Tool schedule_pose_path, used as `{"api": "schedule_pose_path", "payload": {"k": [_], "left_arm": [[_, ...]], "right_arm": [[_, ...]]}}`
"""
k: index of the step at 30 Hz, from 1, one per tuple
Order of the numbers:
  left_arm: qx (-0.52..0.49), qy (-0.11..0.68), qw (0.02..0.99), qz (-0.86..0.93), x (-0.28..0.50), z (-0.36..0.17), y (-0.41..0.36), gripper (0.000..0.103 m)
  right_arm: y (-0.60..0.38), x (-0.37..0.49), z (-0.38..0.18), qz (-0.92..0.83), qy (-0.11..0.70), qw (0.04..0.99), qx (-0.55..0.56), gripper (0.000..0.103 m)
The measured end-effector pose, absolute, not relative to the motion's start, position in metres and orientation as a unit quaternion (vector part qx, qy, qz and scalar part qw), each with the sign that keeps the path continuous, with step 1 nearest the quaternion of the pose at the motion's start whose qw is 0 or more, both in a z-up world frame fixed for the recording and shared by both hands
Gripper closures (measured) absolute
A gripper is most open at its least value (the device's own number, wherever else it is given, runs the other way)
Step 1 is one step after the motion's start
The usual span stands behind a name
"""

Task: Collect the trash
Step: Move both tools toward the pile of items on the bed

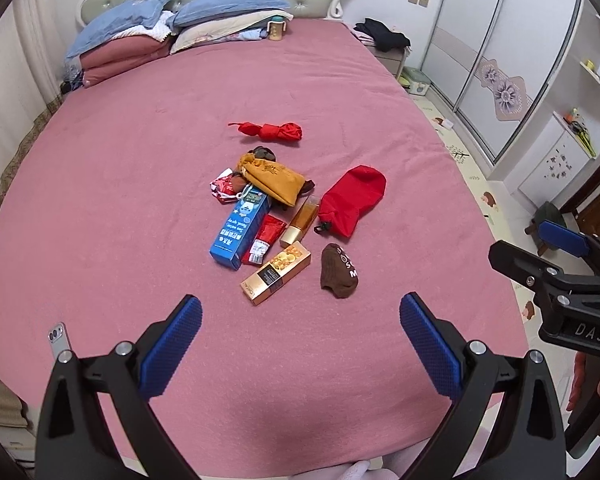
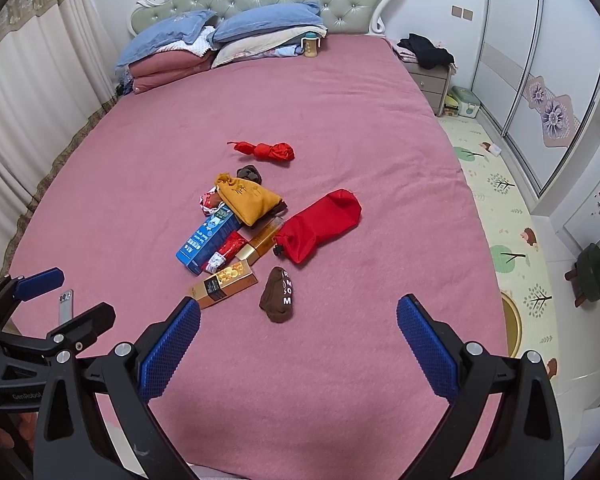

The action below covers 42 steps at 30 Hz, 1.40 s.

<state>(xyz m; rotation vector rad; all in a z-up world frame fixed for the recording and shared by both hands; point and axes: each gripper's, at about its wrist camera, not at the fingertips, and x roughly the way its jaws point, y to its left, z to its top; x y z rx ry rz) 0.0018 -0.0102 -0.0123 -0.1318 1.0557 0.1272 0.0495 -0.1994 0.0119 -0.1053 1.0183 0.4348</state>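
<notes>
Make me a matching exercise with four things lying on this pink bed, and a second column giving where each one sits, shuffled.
Things
1. blue cardboard box
2. knotted red plastic bag
3. brown sock with white letters
4. silver phone

Places
A. farthest up the pink bed, alone beyond the pile
B. near the bed's left edge, beside the left gripper
C. left side of the pile, partly under the mustard cloth pouch
D. by itself, right of the gold carton

Pairs: 1-C, 2-A, 3-D, 4-B
</notes>
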Motion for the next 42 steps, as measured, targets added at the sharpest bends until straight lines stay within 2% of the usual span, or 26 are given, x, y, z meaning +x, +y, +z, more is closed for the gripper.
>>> {"api": "schedule_pose_path", "payload": {"k": [42], "left_arm": [[-0.073,0.538,0.839,0.045,0.018,-0.027,-0.003,0.004]], "right_arm": [[-0.197,0.059,-0.004,0.208,0.507,0.835,-0.047,0.008]]}}
